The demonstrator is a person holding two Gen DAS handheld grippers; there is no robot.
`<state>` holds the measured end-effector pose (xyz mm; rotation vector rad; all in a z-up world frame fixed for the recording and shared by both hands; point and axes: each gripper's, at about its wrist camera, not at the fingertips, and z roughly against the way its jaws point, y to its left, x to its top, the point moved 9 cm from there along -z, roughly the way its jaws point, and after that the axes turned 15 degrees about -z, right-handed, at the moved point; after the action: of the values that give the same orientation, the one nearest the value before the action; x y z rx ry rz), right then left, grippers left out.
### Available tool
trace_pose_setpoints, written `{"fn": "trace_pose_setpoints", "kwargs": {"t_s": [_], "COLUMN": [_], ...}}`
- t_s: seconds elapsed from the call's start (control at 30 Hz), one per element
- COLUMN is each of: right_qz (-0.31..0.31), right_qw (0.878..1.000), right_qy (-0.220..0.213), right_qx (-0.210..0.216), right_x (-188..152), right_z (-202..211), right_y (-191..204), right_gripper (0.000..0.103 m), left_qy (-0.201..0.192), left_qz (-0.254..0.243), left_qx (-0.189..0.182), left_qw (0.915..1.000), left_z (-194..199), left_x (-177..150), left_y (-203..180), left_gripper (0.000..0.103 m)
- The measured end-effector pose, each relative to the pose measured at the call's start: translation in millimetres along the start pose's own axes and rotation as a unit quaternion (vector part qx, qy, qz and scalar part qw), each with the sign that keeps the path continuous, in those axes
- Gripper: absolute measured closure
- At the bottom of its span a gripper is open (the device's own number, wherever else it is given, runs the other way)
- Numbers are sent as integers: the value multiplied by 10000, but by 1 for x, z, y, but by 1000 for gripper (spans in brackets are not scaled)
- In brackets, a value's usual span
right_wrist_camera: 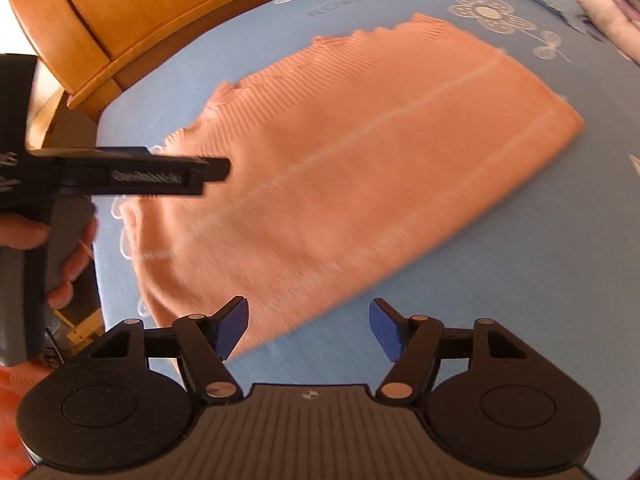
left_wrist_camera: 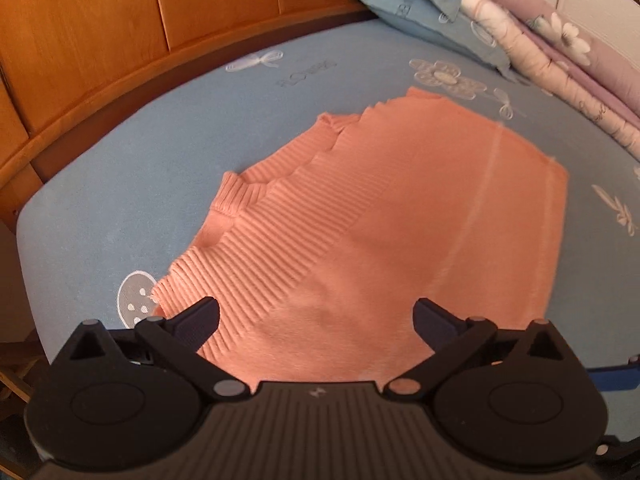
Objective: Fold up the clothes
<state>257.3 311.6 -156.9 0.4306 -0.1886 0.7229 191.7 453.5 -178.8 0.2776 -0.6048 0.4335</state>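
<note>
Bed (left_wrist_camera: 120, 184) first: blue flowered sheet, wooden headboard (left_wrist_camera: 120, 32) along the far left, stacked pillows (left_wrist_camera: 532, 40) at the far right. No containers in either view, so nothing to report inside any.

Orange knit sweater (left_wrist_camera: 360, 220) lying flat mid-bed, already folded into a compact block; ribbed collar and hem edges toward the far left, a smooth folded edge toward the right, one pale crease line running across the top panel.

Left claw (left_wrist_camera: 316, 316) hanging over the near edge of the sweater, jaws spread wide, nothing between the pads. Seen from the right wrist view as a dark bar at the left, a person's hand (right_wrist_camera: 60, 248) on its handle.

Right claw (right_wrist_camera: 308, 328) above the near corner of the sweater and the bare sheet, jaws apart, gripping nothing.

Judgement: fold looks set down and released. To finish well, probably lift clear straight up without snagging the knit, then press the ragged ribbed edges square, pinching both layers at the near corners if another fold is wanted.
</note>
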Motion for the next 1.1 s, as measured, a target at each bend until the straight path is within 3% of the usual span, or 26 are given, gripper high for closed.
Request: {"fn": "trace_pose_setpoints", "kwargs": {"t_s": [0.2, 0.37, 0.6, 0.83, 1.1], "right_qz": [-269, -532, -1455, -2491, -3457], "right_qw": [9993, 9963, 9823, 9521, 9036], "right_qy": [-68, -268, -551, -850, -1464], "right_qx": [-268, -615, -1046, -1560, -2062], "right_x": [-22, -48, -109, -204, -329], "right_z": [29, 65, 133, 206, 294], "right_y": [-42, -93, -189, -285, -364], "right_gripper": [31, 31, 31, 31, 31], "left_qy": [-86, -165, -41, 16, -33], "left_qz": [102, -418, -836, -1345, -2148], "left_qx": [-255, -107, -799, -1645, -1994], "left_qw": [9996, 9989, 9933, 9772, 9561], "left_z": [25, 56, 98, 149, 213], "left_x": [6, 8, 5, -6, -40], "left_y": [-41, -98, -211, -341, -463], "left_gripper": [1, 1, 1, 1, 1]}}
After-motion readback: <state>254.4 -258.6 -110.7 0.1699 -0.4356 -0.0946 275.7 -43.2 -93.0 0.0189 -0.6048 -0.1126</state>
